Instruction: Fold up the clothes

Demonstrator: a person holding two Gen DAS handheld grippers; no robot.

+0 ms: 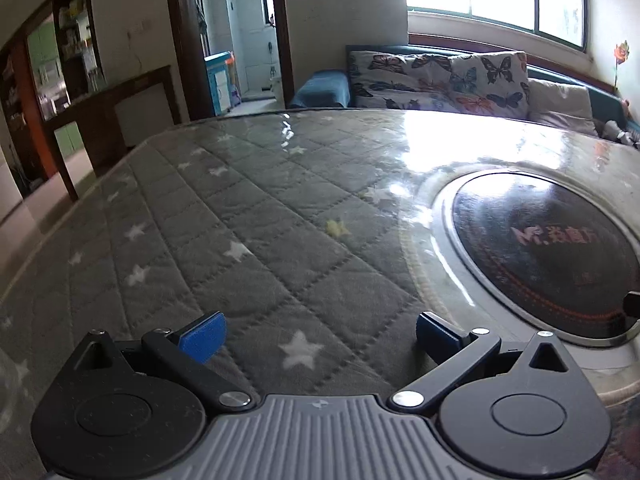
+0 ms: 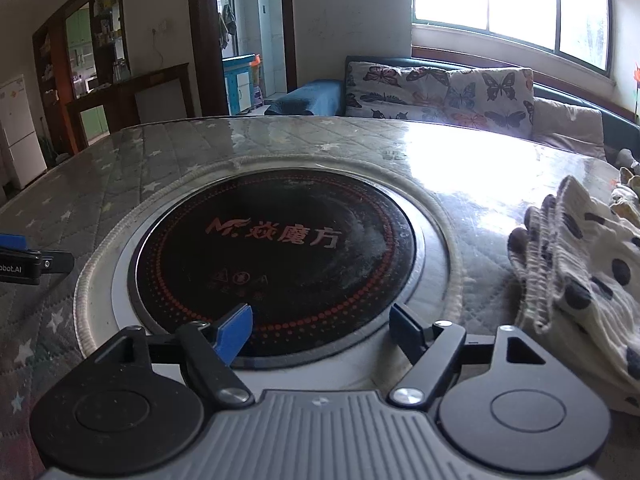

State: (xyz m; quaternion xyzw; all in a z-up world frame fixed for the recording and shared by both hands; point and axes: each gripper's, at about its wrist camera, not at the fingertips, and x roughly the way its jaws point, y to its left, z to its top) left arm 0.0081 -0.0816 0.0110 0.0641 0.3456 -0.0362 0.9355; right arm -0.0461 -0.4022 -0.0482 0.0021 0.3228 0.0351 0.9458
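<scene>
A cream garment with black dots (image 2: 588,276) lies crumpled on the table at the far right of the right wrist view. My right gripper (image 2: 322,330) is open and empty, low over the black round hotplate (image 2: 276,256), to the left of the garment. My left gripper (image 1: 320,334) is open and empty above the grey star-patterned quilted table cover (image 1: 224,216). Its side also shows at the left edge of the right wrist view (image 2: 24,262). The garment is not in the left wrist view.
The hotplate (image 1: 548,252) is set in the table's middle under a glossy clear sheet. A sofa with butterfly cushions (image 2: 436,88) stands behind the table below a bright window. A doorway, dark wood cabinets and a white fridge (image 2: 18,132) are at the left.
</scene>
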